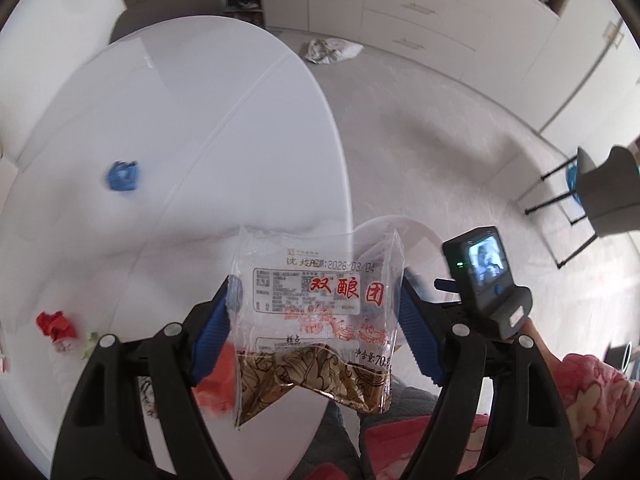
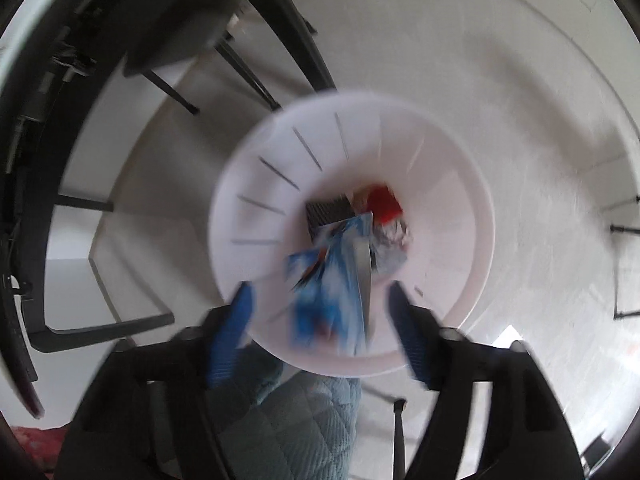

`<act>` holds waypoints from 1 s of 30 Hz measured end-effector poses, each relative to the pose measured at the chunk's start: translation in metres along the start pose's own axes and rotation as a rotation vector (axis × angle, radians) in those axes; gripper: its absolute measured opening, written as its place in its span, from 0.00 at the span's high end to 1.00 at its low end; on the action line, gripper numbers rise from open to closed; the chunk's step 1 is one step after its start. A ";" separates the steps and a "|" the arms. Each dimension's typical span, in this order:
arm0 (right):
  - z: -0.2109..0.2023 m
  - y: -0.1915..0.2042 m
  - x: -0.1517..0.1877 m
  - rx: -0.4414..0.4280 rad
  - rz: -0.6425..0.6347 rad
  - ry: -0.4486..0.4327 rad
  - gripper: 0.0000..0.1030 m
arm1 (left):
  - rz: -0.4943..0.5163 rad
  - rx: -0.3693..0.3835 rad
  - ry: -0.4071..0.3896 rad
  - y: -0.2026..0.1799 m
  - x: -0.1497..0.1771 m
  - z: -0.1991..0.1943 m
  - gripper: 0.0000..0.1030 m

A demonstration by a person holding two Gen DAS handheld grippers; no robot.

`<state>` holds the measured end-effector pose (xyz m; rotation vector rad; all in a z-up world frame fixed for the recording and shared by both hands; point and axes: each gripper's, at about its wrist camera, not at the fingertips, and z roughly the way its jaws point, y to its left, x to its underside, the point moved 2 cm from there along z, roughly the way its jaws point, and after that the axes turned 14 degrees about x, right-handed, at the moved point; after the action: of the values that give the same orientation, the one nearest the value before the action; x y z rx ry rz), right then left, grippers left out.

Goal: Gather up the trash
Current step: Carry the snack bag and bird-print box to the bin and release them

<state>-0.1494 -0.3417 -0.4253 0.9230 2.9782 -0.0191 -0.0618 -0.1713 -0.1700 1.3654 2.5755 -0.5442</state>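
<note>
In the left wrist view my left gripper (image 1: 316, 320) has its blue pads wide apart, and a clear snack wrapper (image 1: 320, 320) with red Chinese print and a gold bottom sits between them over the table edge; whether the pads press it I cannot tell. A blue crumpled scrap (image 1: 122, 176) and a red crumpled scrap (image 1: 56, 325) lie on the white round table (image 1: 180, 100). In the right wrist view my right gripper (image 2: 320, 316) is open above a white bin (image 2: 460, 184). A blue and white wrapper (image 2: 332, 288) is blurred between the fingers, over the bin, which holds red and grey trash.
The right gripper's camera unit (image 1: 480, 268) shows at right in the left wrist view, above the bin rim (image 1: 416, 232). A crumpled bag (image 1: 332, 49) lies on the floor by white cabinets. A grey chair (image 1: 608, 196) stands at right. Dark chair legs (image 2: 256, 64) are left of the bin.
</note>
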 end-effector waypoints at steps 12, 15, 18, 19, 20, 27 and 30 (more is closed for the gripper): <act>-0.068 -0.068 0.022 0.010 0.156 -0.099 0.12 | 0.080 0.059 0.139 -0.046 -0.009 0.088 0.28; -0.086 -0.084 0.026 0.034 0.178 -0.137 0.10 | 0.094 0.073 0.191 -0.053 -0.008 0.112 0.28; -0.099 -0.095 0.028 0.031 0.208 -0.152 0.09 | 0.106 0.078 0.227 -0.059 -0.006 0.128 0.21; -0.101 -0.097 0.028 0.027 0.215 -0.154 0.09 | 0.104 0.084 0.235 -0.061 -0.005 0.130 0.19; -0.103 -0.099 0.029 0.024 0.224 -0.157 0.09 | 0.102 0.094 0.240 -0.061 -0.004 0.131 0.19; -0.118 -0.103 0.028 0.010 0.249 -0.171 0.08 | 0.107 0.092 0.201 -0.066 0.001 0.105 0.10; -0.125 -0.102 0.027 0.007 0.248 -0.186 0.07 | 0.108 0.089 0.166 -0.066 -0.002 0.092 0.10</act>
<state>-0.2316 -0.4082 -0.3003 1.2122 2.6780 -0.1047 -0.1169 -0.2434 -0.2382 1.6340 2.6127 -0.5559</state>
